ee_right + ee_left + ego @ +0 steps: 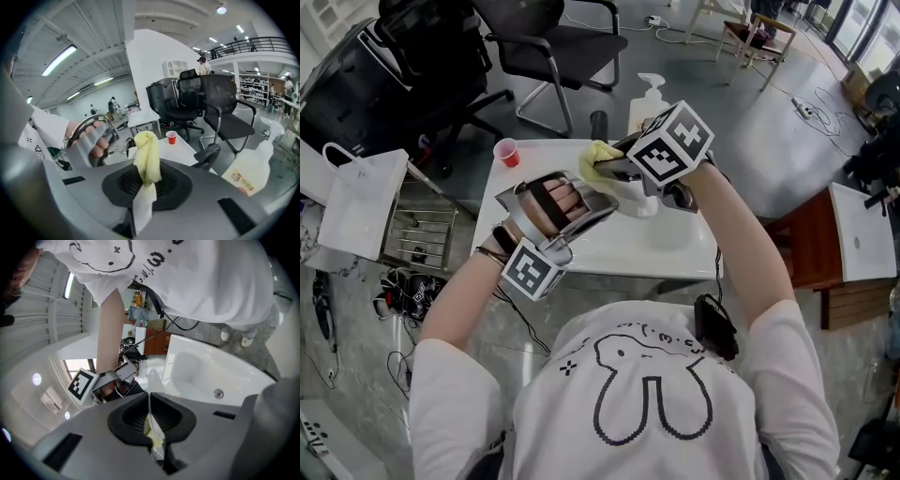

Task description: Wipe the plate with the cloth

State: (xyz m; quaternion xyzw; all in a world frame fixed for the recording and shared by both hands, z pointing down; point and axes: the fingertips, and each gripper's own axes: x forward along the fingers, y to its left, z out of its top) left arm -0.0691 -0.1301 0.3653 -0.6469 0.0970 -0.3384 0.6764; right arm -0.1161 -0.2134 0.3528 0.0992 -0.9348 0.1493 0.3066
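Note:
My left gripper [602, 202] is held over the white table [675, 246], shut on the rim of a thin white plate [153, 385]. The plate stands edge-on between the jaws in the left gripper view. In the head view both grippers mostly hide it. My right gripper [614, 165] hangs just above and right of the left one, shut on a rolled yellow cloth [598, 156]. The cloth [147, 157] sticks up out of the jaws in the right gripper view, with a white flap hanging below. Cloth and left gripper lie close together; whether the cloth touches the plate is not clear.
A red cup [506, 152] stands at the table's far left corner, a white pump bottle [648, 97] at the far edge. Black office chairs [553, 42] stand beyond the table. A white paper bag [361, 202] and a wire rack [420, 234] sit at the left.

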